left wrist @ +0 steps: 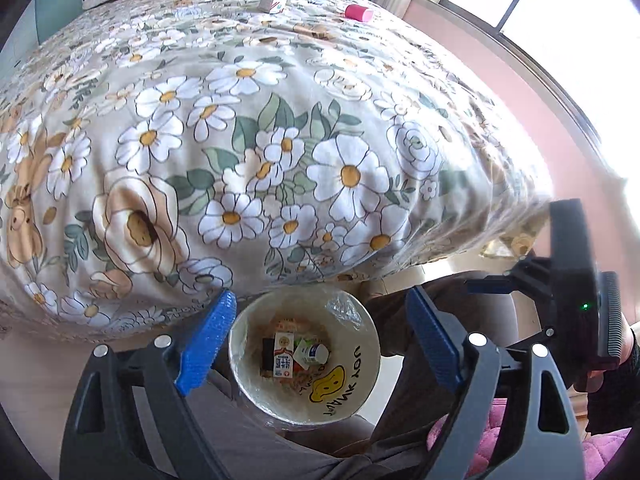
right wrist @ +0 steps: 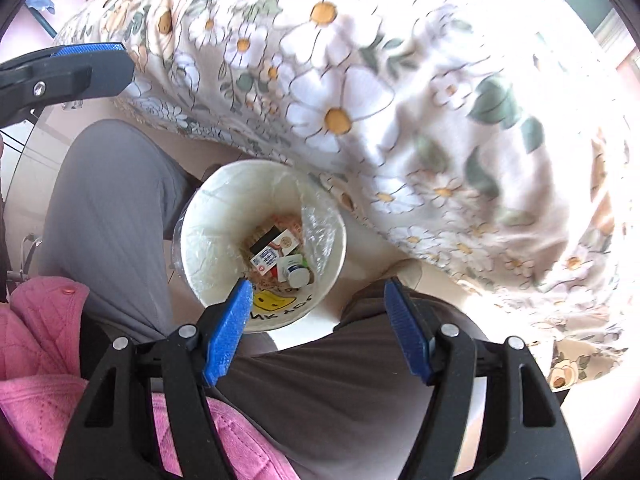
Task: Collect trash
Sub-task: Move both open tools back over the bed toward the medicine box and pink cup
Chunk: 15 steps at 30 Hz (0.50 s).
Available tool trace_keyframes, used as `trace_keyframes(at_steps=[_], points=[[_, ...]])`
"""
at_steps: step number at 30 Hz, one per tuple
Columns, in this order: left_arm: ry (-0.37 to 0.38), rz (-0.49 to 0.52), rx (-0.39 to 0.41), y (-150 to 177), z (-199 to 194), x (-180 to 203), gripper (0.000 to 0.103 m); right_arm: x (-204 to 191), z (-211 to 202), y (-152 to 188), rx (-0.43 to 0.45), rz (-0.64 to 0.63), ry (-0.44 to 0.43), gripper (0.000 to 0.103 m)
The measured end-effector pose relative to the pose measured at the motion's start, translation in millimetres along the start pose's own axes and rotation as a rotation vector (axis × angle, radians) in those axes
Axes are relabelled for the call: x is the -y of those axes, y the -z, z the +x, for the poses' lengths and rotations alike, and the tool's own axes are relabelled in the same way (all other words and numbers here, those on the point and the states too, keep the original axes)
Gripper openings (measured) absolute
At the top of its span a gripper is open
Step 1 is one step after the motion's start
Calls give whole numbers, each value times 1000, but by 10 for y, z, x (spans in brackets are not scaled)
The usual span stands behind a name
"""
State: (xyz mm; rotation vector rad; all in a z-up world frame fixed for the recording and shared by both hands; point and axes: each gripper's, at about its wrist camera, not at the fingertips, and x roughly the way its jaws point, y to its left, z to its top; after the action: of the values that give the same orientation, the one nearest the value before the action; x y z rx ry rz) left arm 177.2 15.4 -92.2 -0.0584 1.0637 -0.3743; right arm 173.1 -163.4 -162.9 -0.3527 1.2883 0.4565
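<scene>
Left hand-held gripper: nearest the lens, blue pads spread wide with nothing between them, hanging above the bin.
Right hand-held gripper: jaws apart and empty, pointing steeply down over the bin's near rim.
Bin: round, cream, lined with clear plastic, a yellow smiley printed on its inner wall; it stands on the floor between the person's knees, just beside the bed.
Trash inside: a milk carton and a small white bottle lie at the bottom, touching.
Bed: floral cover.
Left on the bed: a small box and what looks like a pink cup, far side, near each other.
</scene>
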Motion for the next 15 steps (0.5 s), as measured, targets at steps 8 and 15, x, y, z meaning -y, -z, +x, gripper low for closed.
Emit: trace_keyframes(at_steps=[8,15], points=[[-64,129,114,-675,-449,341,92,513,-893,-206,170,-8,113,69],[-153,237,184,-1231,-526,506,92,1043,-1467,-542,288,-5,176,69]])
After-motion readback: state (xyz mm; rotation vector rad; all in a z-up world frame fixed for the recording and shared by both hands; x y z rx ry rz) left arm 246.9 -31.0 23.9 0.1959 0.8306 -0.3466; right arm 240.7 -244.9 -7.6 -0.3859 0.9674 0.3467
